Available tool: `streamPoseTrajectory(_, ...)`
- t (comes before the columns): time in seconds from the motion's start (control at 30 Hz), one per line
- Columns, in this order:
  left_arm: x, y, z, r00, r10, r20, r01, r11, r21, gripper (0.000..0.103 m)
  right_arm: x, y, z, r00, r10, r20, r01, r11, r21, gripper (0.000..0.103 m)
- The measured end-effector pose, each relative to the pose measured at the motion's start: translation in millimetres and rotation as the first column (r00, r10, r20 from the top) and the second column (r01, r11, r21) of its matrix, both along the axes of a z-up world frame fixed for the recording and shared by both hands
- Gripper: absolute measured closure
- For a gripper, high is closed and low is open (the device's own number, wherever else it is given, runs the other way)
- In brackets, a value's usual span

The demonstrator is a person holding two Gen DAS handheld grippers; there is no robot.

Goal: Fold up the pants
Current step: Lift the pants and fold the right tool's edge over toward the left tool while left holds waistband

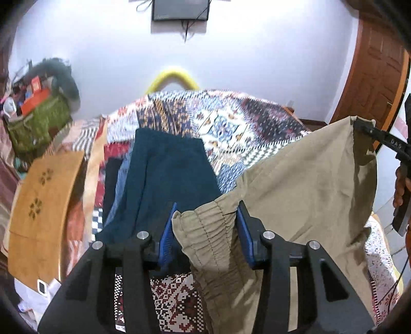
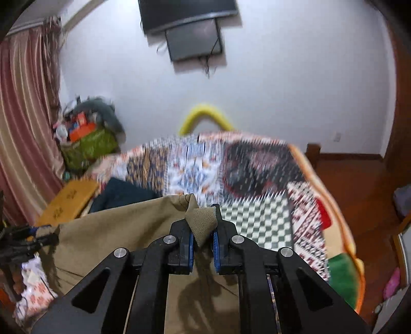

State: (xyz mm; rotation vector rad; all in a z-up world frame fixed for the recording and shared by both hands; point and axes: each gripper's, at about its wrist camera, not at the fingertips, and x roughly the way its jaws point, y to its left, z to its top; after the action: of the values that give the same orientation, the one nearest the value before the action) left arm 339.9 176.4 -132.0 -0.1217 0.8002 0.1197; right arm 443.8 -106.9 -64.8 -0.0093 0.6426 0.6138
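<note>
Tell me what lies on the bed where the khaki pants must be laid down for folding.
The khaki pants hang from both grippers; on the patterned bedspread ahead, the left side holds dark teal folded clothes, the rest looks free.

Left claw and right claw — black angular frames, blue ribbed pads, round silver screws

Two grippers: the left gripper and the right gripper. One pair of khaki pants hangs between them. One folded dark teal garment lies on the bed, with what may be two more folded pieces under its left edge; blur leaves that count unsure. One patchwork bedspread. One mustard cushion at the left. One yellow curved thing at the far edge. One screen on the far wall. One green bag at far left. One door at right.
</note>
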Motion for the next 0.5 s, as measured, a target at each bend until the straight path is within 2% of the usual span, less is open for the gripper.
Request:
streamPoseTrajectory(0.17, -19.2, -11.8, 11.7, 1.000, -0.032, 0.003, 0.031, 0.999, 0.011, 0.058, -32.2, -23.4, 16.7, 1.000, 0.001, 0.011, -0.001, 1.000, 0.014, 0.093)
streamPoseTrajectory(0.3, -44.6, -24.6, 20.5, 0.997, -0.069, 0.014, 0.069, 0.998, 0.009, 0.058, -63.3, -43.0, 14.6, 1.000, 0.016, 0.010, -0.016, 1.000, 0.004, 0.093)
streamPoseTrajectory(0.5, -84.8, -47.4, 13.8, 0.993, -0.118, -0.009, 0.118, 0.992, 0.040, 0.058, -120.5, -65.9, 10.2, 0.999, 0.034, -0.006, -0.034, 0.999, -0.020, 0.093)
